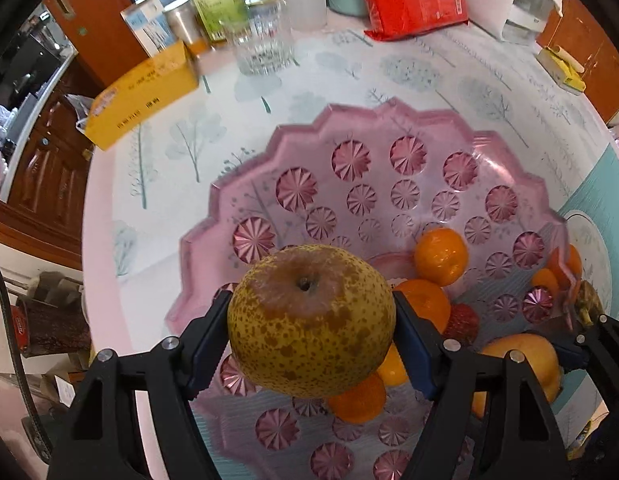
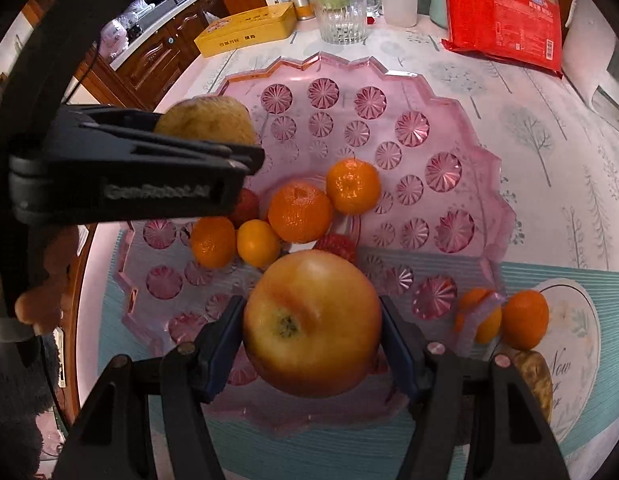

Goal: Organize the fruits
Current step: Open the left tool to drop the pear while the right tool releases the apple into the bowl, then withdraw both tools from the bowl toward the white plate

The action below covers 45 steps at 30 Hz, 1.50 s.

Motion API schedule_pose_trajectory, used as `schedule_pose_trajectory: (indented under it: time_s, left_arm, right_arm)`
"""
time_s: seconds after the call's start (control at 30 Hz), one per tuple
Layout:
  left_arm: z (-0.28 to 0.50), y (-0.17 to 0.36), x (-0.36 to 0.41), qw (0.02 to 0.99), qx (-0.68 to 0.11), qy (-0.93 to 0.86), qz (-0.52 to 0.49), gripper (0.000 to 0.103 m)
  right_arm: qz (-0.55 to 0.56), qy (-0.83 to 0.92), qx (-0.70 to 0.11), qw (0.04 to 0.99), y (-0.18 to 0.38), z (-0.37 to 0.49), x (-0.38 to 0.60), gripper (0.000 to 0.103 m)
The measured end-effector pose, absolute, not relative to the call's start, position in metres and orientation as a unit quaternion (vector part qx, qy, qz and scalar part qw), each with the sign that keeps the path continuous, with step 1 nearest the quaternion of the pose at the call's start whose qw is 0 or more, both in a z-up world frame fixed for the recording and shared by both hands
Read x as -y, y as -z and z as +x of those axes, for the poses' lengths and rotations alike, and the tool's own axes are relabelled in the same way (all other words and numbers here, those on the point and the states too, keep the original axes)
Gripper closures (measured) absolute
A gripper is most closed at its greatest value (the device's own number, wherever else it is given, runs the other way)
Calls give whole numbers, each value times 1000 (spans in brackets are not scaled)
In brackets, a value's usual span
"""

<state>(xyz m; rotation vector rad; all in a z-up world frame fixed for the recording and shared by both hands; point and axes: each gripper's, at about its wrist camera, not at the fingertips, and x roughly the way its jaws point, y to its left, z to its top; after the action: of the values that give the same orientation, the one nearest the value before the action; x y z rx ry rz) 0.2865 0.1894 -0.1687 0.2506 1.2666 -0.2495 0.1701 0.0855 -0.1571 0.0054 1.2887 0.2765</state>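
Left gripper (image 1: 311, 326) is clamping a speckled pear (image 1: 311, 322) and right gripper (image 2: 312, 326) is clamping an apple (image 2: 312, 322), both hanging over the pink bowl (image 2: 461, 92) holding tangerines (image 2: 299, 212).
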Motion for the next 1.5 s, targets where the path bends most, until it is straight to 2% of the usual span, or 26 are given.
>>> schedule_pose_trajectory:
  time_s: [0.33, 0.47, 0.6, 1.17, 1.5]
  left_arm:
    - [288, 181, -193, 785, -600, 118, 99, 28]
    - [284, 170, -196, 797, -585, 115, 97, 17]
    - [277, 158, -193, 806, -572, 112, 106, 16]
    - [212, 120, -199, 824, -554, 100, 67, 15]
    - [166, 97, -212, 832, -547, 91, 4, 15]
  right_arm:
    - [27, -121, -603, 788, 163, 178, -83, 37]
    - [37, -118, -591, 797, 157, 179, -79, 36]
    - [57, -111, -587, 800, 153, 180, -69, 35]
    - [98, -89, -571, 810, 132, 156, -49, 35]
    - [83, -102, -558, 819, 114, 129, -52, 35]
